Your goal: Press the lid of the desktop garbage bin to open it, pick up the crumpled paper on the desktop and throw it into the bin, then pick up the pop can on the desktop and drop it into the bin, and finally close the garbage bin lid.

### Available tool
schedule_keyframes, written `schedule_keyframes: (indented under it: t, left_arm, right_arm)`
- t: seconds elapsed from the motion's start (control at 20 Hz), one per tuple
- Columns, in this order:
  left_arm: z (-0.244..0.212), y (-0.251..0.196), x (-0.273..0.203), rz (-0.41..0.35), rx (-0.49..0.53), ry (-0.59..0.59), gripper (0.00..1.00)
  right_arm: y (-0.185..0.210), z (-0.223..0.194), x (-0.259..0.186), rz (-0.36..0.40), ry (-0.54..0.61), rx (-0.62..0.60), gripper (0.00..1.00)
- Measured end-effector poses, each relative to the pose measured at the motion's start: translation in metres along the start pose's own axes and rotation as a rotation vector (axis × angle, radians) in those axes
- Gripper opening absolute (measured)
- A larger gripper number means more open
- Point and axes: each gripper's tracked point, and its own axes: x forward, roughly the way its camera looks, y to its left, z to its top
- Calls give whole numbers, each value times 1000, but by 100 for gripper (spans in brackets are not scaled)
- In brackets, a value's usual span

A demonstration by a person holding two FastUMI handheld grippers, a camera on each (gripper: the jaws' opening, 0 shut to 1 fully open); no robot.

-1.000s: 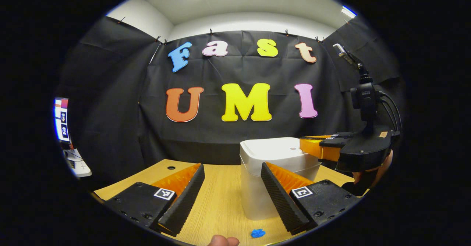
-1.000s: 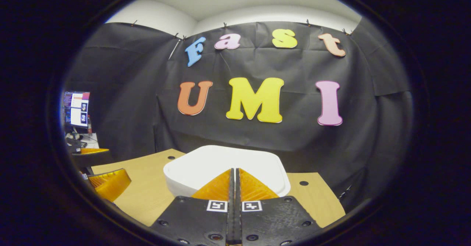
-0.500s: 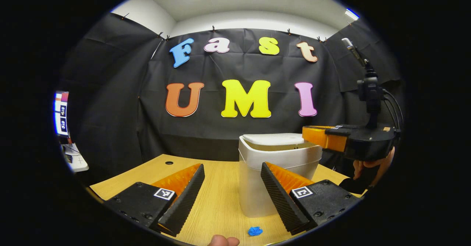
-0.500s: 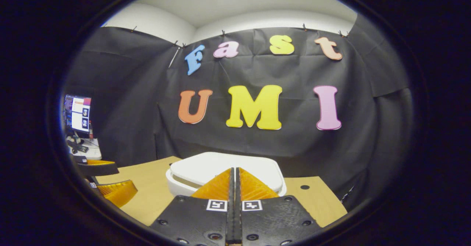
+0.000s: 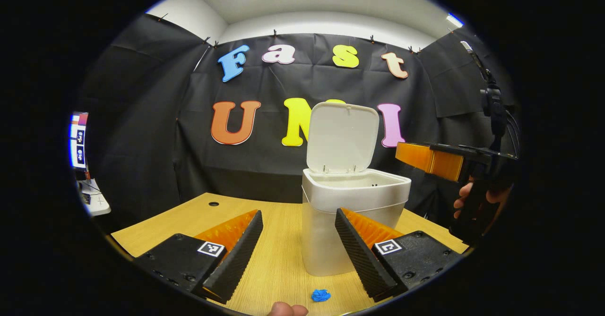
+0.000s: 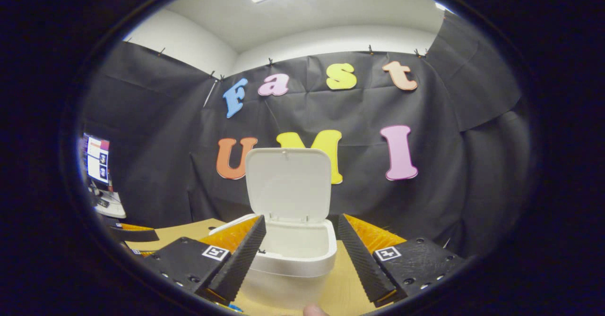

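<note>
Sprung upright, lid (image 6: 287, 183) bares bin (image 5: 352, 198) rim; both hand-held grippers gape, grasping nothing.

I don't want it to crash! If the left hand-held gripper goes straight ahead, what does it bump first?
Probably the white bin: it stands on the desk just past the open left hand-held gripper, though depth is hard to judge.

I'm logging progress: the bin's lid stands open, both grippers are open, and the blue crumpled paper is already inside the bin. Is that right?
Not quite. The bin has its lid standing open, and the left gripper and right gripper are both open, but the blue crumpled paper lies on the desk in front of the bin, as the left gripper view shows.
</note>
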Motion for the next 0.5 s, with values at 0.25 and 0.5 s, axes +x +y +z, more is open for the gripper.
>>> schedule_keyframes:
  t: [0.25,0.5]
  left_arm:
    - [-17,-6,-2,-11,9,23,99]
    - [-54,-16,-8,-30,9,88,99]
  right_arm:
    - [-12,-15,-16,-22,30,17,95]
    - [-12,-49,-41,-5,77,27,95]
